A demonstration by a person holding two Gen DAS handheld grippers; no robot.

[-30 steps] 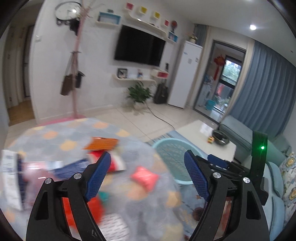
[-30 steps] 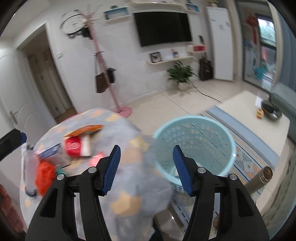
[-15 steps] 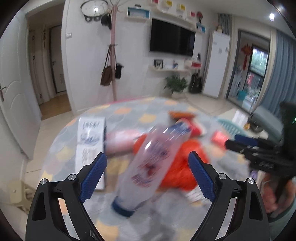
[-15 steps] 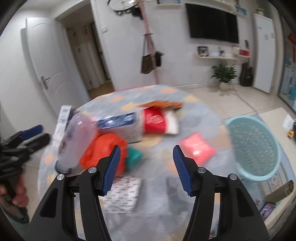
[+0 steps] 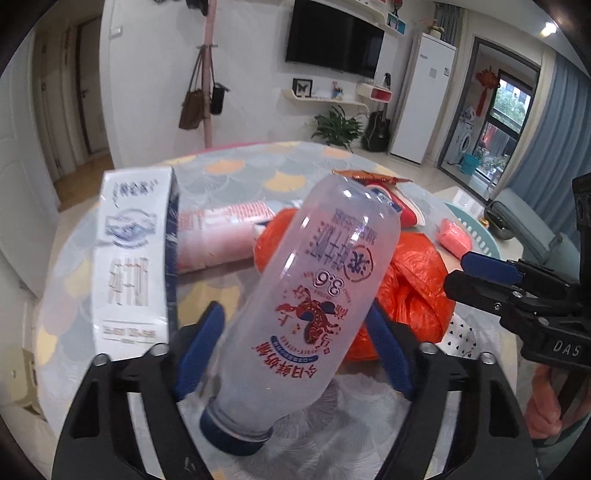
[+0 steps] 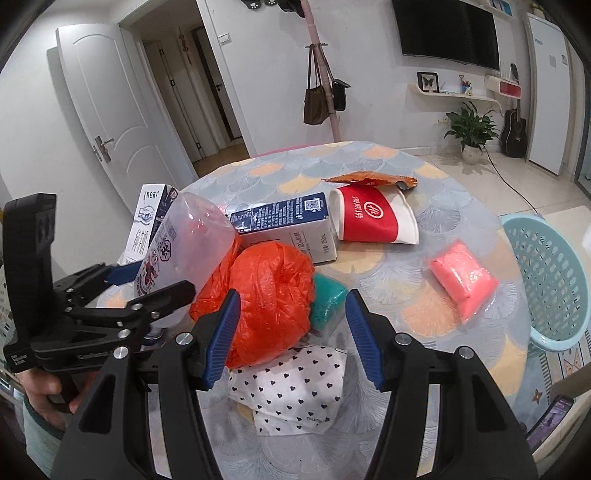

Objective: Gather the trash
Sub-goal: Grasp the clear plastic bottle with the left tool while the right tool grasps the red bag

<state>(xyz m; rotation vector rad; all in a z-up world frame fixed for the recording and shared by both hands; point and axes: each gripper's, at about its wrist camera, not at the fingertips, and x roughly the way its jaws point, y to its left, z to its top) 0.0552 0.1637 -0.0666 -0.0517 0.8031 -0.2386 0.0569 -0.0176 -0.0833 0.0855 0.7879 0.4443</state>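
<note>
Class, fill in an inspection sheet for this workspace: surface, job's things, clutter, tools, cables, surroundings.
Surface: round table, patterned cloth, crowded.
Job's things: clear bottle, orange bag, milk carton, red cup, pink packet, heart-print paper bag; blue basket beside table.
Clutter: nothing seen.
Tools: left tool around bottle, jaws just closing, seemingly not pressing; right tool open over orange bag.
Cables: one on floor by plant.
Surroundings: television, coat stand, door.
</note>
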